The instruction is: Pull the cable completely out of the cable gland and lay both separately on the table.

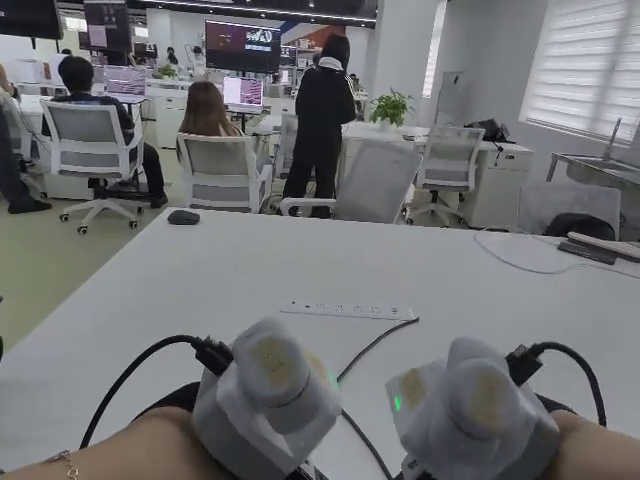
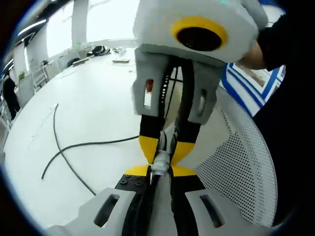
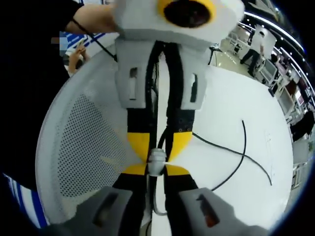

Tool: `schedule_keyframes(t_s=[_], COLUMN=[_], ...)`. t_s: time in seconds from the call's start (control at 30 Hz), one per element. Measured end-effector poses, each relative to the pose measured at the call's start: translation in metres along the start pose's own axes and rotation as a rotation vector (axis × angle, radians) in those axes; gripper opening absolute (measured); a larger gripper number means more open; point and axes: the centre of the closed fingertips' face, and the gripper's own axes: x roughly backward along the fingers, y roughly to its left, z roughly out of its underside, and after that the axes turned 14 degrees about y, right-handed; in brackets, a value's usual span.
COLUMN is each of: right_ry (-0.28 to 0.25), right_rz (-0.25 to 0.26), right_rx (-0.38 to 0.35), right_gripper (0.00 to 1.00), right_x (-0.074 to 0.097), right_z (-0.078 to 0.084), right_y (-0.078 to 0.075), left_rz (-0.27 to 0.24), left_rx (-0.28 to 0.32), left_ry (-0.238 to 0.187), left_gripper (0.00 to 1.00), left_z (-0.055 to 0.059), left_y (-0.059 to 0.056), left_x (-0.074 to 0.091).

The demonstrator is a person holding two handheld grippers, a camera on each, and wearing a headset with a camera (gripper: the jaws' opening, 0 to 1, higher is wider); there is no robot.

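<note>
Left tool [image 2: 160, 172] and right tool [image 3: 156, 171] tip to tip, cable gland [image 3: 156, 158] clamped between

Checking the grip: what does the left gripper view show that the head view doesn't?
Left gripper view: gland pinched between the yellow tips of the left tool and right tool; mesh chair back. Head view: power strip, mouse, people at desks. Both: the tools, white table, black cables.
</note>
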Motion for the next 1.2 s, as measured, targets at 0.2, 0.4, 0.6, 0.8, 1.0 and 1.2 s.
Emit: schedule_keyframes(t_s=[0.2,0.4,0.6,0.8,1.0,1.2], right_ry=[0.062,0.063,-0.023,-0.078,-0.084,-0.116], right_rz=[0.220,0.300,0.182,0.082,0.021,-0.033], right_rx=[0.150,0.171,-0.007,-0.091,-0.120,-0.172], right_gripper=[0.10,0.11,0.23,0.20,0.21,0.13], right_x=[0.002,0.006,0.022,0.037,0.034,0.033], right_z=[-0.001,-0.001,-0.005,-0.006,-0.004,-0.006], right_y=[-0.007,-0.013,-0.015,-0.016,-0.020,-0.016], left_rz=[0.119,0.197,-0.096,-0.339,-0.515,-0.597], left_rx=[0.189,0.312,0.011,-0.338,-0.562,-0.685], left_ry=[-0.062,-0.146,-0.083,0.034,0.063,0.102], left_gripper=[0.15,0.15,0.16,0.17,0.17,0.16], left_z=[0.000,-0.002,-0.005,-0.011,-0.024,-0.026], left_y=[0.005,0.008,0.011,0.007,0.001,-0.001], left_x=[0.003,0.009,0.012,0.021,0.032,0.034])
